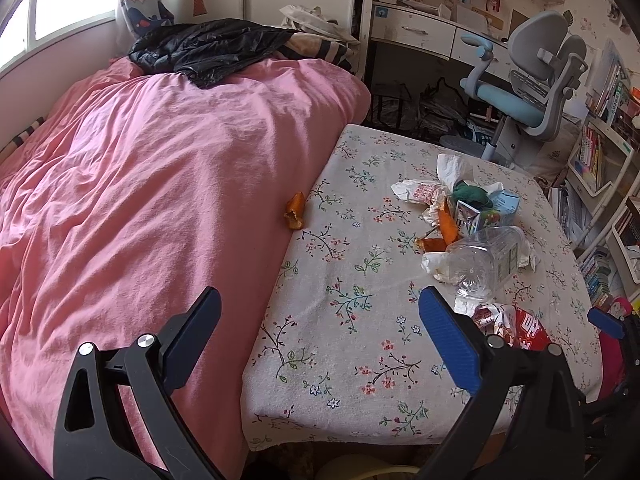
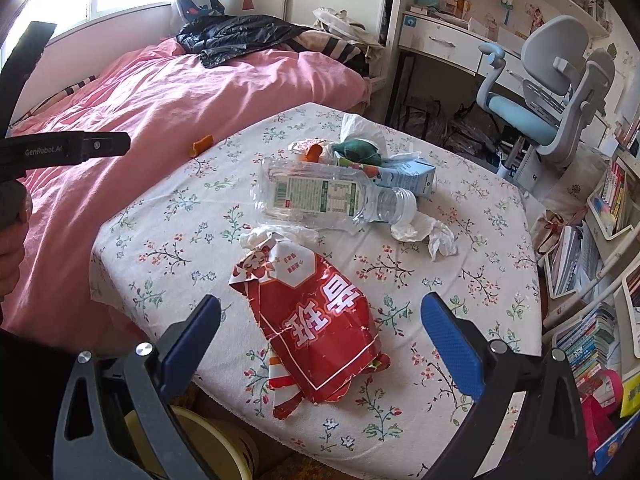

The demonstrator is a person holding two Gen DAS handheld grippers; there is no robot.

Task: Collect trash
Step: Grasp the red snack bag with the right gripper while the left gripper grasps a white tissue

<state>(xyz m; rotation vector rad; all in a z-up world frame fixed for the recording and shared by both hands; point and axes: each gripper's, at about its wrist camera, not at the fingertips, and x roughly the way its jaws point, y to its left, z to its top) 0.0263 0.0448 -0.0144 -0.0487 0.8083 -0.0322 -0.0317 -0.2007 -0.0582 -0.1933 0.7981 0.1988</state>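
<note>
The right hand-held gripper (image 2: 320, 336) hangs over the near part of a tabletop (image 2: 168, 240) covered in a flowered cloth, its blue-padded jaws spread wide and gripping nothing. Between and just ahead of its fingers lies a crumpled red snack bag (image 2: 320, 320), flat on the cloth with its torn end pointing away. Just beyond the bag a clear plastic bottle (image 2: 320, 196) lies on its side, neck to the right, with a wad of white tissue (image 2: 428, 232) beside the neck. Past the bottle sit a small light-blue carton (image 2: 412, 172), a dark green bundle (image 2: 358, 148) and more white paper. Far ahead to the left, a piece of orange peel (image 2: 201, 144) rests where the cloth meets the pink bedcover (image 2: 140, 100). The left hand-held gripper (image 1: 320, 336) is also wide open and empty, held above the seam between the bedcover and the tabletop; the orange peel lies ahead of it, slightly left of centre, and the pile of trash lies ahead to its right, the red bag just beyond its right finger. A pale yellow bin (image 2: 224, 444) shows below the near table edge, under the right gripper.
</note>
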